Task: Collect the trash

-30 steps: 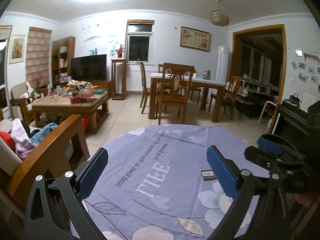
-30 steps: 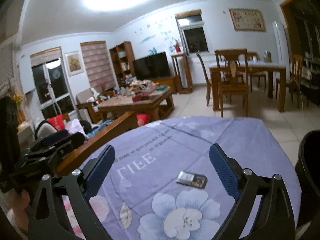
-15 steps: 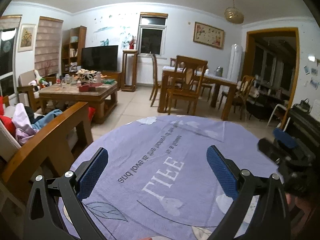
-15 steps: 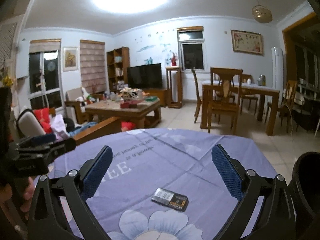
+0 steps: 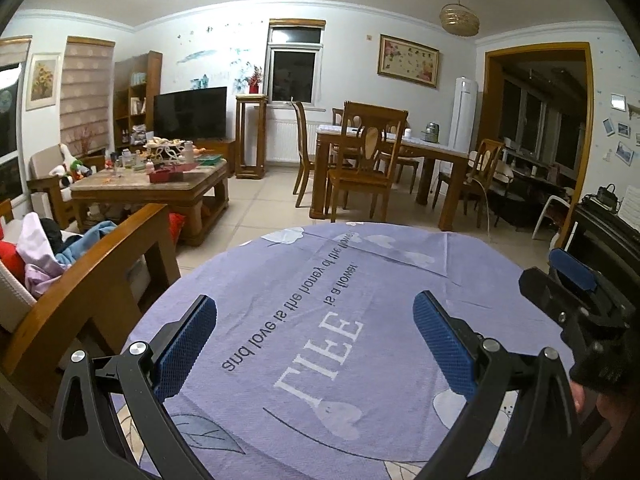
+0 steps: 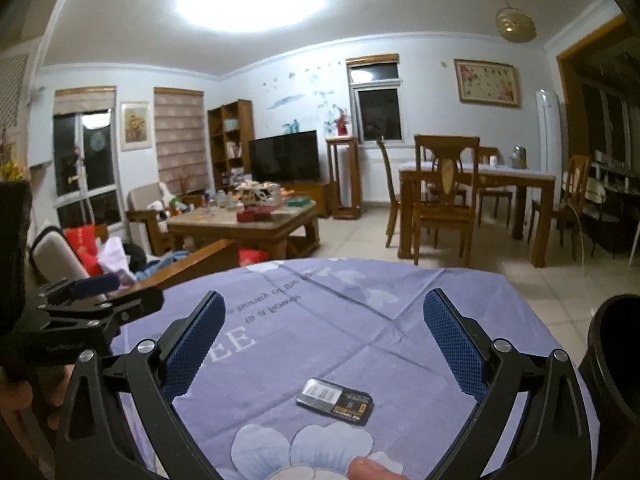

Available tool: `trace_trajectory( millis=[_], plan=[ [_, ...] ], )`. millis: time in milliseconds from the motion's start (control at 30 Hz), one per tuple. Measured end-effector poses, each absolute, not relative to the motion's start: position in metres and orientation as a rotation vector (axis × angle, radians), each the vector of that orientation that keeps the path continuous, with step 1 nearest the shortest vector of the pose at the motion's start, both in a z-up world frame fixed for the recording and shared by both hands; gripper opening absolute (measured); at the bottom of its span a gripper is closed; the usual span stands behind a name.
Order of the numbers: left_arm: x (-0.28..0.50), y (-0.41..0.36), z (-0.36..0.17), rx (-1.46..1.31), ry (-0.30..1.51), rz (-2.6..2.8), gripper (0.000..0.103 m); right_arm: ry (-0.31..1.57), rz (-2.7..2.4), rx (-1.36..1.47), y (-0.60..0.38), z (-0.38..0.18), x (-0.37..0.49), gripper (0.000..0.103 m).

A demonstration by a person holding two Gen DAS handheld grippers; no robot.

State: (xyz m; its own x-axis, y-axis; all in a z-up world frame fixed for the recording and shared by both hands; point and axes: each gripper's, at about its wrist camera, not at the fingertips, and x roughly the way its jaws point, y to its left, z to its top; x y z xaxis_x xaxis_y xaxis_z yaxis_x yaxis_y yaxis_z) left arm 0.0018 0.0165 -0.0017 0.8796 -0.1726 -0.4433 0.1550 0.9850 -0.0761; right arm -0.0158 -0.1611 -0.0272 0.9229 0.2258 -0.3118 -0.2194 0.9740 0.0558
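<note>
A small flat dark packet (image 6: 335, 401) with a barcode label lies on the purple flowered tablecloth (image 6: 328, 320), between and just below the fingers of my right gripper (image 6: 323, 340), which is open and empty. In the left wrist view my left gripper (image 5: 315, 338) is open over the bare cloth (image 5: 320, 280) with nothing between its blue pads; the packet does not show there. The right gripper (image 5: 576, 280) appears at that view's right edge, and the left gripper (image 6: 92, 292) at the right wrist view's left edge.
A dark round bin (image 6: 616, 360) stands at the table's right edge. A wooden armchair (image 5: 92, 272) piled with clothes sits left of the table. Beyond are a cluttered coffee table (image 5: 160, 184), a dining table with chairs (image 5: 380, 160), and a dark piano (image 5: 608, 236) at right.
Both grippers have tilted up and drawn back a little. The packet has left the left wrist view and now lies lower and nearer between the right gripper's fingers.
</note>
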Motion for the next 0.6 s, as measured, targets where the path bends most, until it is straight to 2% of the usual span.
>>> trace_trajectory(
  millis=[600],
  plan=[
    [0.0062, 0.0202, -0.0024, -0.059, 0.487, -0.159, 0.098, 0.329, 0.227, 0.017, -0.1583, -0.0277, -0.0141, 0.098]
  ],
)
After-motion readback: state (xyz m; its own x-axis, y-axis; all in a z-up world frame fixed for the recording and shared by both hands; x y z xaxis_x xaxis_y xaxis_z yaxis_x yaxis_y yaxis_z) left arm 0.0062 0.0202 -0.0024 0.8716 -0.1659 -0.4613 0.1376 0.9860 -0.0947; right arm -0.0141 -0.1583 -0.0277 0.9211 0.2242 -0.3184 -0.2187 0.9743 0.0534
